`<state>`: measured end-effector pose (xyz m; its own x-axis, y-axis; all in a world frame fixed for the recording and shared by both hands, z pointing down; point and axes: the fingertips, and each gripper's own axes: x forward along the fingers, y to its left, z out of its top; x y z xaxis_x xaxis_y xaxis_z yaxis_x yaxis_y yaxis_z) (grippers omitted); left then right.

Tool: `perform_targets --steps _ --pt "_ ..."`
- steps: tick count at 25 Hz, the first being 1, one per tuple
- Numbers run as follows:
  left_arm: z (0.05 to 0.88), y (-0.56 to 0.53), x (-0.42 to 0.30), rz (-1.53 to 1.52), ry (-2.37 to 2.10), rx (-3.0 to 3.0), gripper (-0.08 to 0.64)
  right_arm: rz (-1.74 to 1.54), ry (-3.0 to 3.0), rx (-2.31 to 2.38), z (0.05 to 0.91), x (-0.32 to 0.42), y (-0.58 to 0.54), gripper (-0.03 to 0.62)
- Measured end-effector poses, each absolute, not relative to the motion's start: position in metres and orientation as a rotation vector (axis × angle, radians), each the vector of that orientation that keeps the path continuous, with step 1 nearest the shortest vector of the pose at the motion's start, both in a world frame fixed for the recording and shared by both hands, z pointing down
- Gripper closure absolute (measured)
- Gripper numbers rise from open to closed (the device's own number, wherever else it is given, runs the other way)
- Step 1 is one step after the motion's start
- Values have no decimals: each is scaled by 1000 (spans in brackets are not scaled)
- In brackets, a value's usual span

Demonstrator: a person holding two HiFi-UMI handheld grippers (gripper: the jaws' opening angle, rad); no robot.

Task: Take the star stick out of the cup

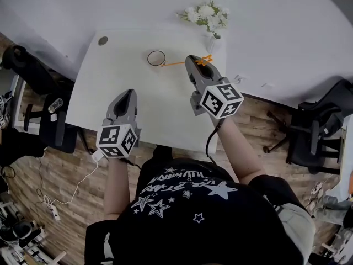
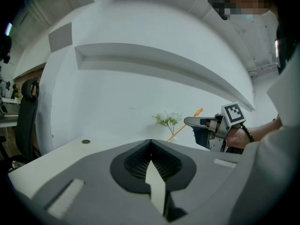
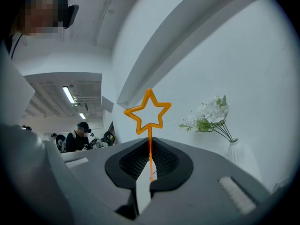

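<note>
Already the right tongs [image 1: 193, 61] are clenched on the shaft of the orange star stick [image 1: 179, 63], just below its star, and hold it above the counter [image 1: 138, 112] at the far side, near the vase of white flowers [image 1: 212, 37]. Its tail slants left toward the cup [image 1: 156, 58] and ends about at the cup's right rim; whether it is clear of the rim I cannot tell. The left tongs [image 1: 126, 96] hover nearer, closed on nothing. What seems left is drawing the stick fully away.
</note>
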<state>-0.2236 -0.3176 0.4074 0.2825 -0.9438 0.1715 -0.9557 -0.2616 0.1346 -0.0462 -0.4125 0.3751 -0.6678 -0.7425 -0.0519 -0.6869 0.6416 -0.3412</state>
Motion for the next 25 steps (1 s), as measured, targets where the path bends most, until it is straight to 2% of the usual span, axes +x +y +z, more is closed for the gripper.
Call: perform_targets --steps 15,25 --pt "407 -218 -159 58 -1896 2237 558 -487 2755 -1056 384 15 -332 561" --pt "408 -185 -142 97 -1932 2198 558 -535 2787 -1024 396 32 -307 563"
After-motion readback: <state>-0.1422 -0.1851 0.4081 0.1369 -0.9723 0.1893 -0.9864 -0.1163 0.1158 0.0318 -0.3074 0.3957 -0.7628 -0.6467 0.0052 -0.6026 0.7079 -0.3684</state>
